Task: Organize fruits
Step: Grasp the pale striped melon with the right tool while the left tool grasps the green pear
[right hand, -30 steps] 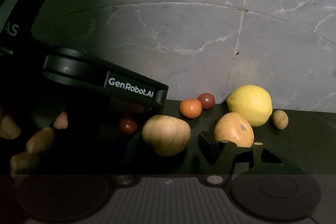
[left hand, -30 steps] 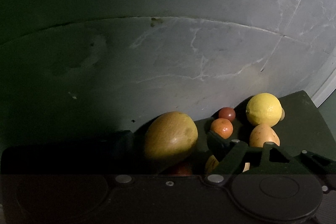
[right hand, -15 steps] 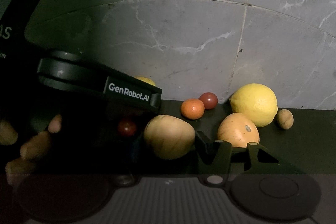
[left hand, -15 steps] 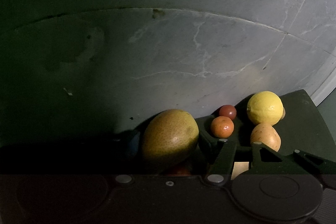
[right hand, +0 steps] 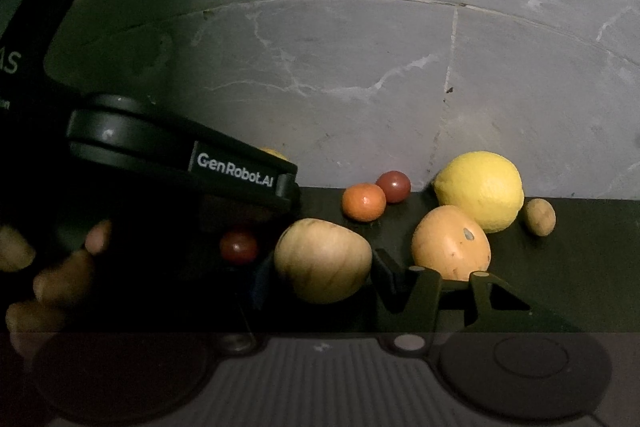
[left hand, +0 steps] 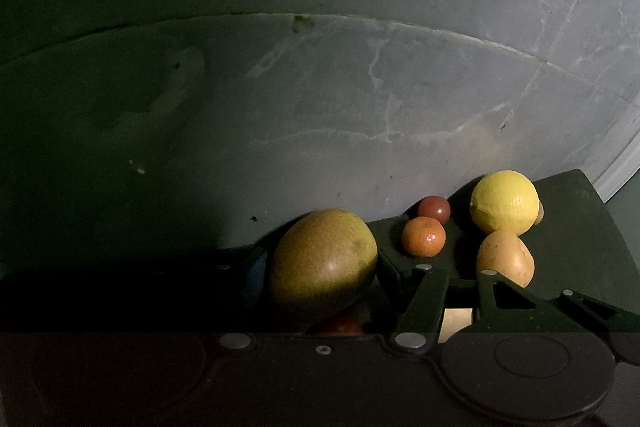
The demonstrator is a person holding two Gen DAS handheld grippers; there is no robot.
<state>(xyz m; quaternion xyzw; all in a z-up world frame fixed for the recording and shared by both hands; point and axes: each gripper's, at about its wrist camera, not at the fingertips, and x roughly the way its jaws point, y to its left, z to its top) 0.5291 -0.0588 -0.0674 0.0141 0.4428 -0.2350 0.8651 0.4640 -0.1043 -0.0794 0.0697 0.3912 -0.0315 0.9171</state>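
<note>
Lemon [right hand: 480,189] is bright yellow; just in front of it sits a pale orange fruit [right hand: 451,243] with a small grey spot, and to the lemon's right a small tan-brown fruit [right hand: 540,217]. Left of the lemon: a glossy orange mandarin [right hand: 363,202], a dark red cherry tomato [right hand: 393,186], and further left a beige, faintly streaked fruit [right hand: 322,261]. Wall [right hand: 360,67] behind the lemon is grey marble with white veining; mat [right hand: 580,267] beneath is dark green, near black.
</note>
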